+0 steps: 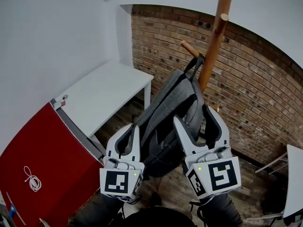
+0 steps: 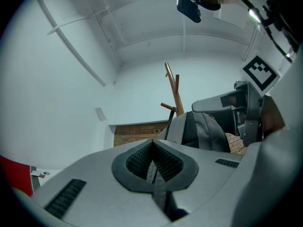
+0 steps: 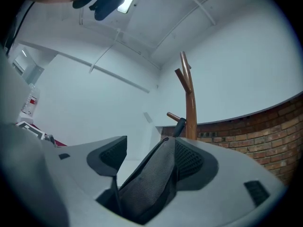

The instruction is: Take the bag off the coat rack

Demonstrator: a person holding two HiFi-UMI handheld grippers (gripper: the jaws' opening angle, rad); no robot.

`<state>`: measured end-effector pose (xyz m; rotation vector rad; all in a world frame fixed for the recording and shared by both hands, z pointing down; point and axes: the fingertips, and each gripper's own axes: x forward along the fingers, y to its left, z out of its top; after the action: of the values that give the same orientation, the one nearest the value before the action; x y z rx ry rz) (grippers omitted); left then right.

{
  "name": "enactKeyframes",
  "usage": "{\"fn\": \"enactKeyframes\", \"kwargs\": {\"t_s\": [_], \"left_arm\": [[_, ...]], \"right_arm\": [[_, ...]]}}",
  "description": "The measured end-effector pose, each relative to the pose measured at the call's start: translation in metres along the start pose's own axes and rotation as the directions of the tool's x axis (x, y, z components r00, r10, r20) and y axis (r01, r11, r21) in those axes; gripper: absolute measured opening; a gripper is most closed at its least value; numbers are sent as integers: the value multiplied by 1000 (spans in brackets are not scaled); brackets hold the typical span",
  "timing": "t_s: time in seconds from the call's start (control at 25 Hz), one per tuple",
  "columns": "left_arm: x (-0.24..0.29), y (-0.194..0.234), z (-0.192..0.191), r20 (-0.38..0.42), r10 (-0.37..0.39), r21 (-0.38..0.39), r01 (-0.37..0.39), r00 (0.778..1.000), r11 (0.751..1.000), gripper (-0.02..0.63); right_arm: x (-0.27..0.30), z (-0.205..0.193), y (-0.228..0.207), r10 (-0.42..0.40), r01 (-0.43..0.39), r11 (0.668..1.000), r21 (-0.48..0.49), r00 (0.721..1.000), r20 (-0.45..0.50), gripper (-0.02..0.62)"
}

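A grey backpack (image 1: 170, 112) hangs by its top loop (image 1: 195, 65) from a peg (image 1: 189, 48) of the wooden coat rack (image 1: 215, 37). Both grippers are at the bag's lower half. My left gripper (image 1: 130, 136) is on the bag's left side, shut on a thin grey strap (image 2: 158, 188) pinched between its pads. My right gripper (image 1: 199, 122) stands open on the bag's right side; the mesh shoulder strap (image 3: 151, 178) lies between its jaws, against the right pad, with a gap to the left pad. The rack (image 3: 189, 103) rises behind the strap.
A white table (image 1: 104, 93) stands left of the rack against the white wall. A red surface (image 1: 42, 164) with a coiled white cable (image 1: 32, 179) lies at the lower left. A brick wall (image 1: 255, 93) is behind the rack; another white table edge (image 1: 293, 183) shows at the right.
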<state>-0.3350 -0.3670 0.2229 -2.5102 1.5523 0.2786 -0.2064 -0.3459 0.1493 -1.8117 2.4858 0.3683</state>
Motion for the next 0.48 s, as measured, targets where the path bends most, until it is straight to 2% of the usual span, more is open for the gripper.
{"fn": "enactKeyframes", "kwargs": {"t_s": [0.2,0.32,0.48], "left_arm": [[8,5,-7,-8,12,-10,-12,1000,1000,9],[12,3,-15,-23,12,-16,-12,1000,1000,9],[20,-2,-18,-25,5,-19,-5,1000,1000,9]], "right_arm": [[15,-14,-23,-31,34,999,40,997,-70,313],[24,-27,-31,15,1,993,120,992,-129,316],[30,-36,-31,43,-21,990,138,986,-158,316]]}}
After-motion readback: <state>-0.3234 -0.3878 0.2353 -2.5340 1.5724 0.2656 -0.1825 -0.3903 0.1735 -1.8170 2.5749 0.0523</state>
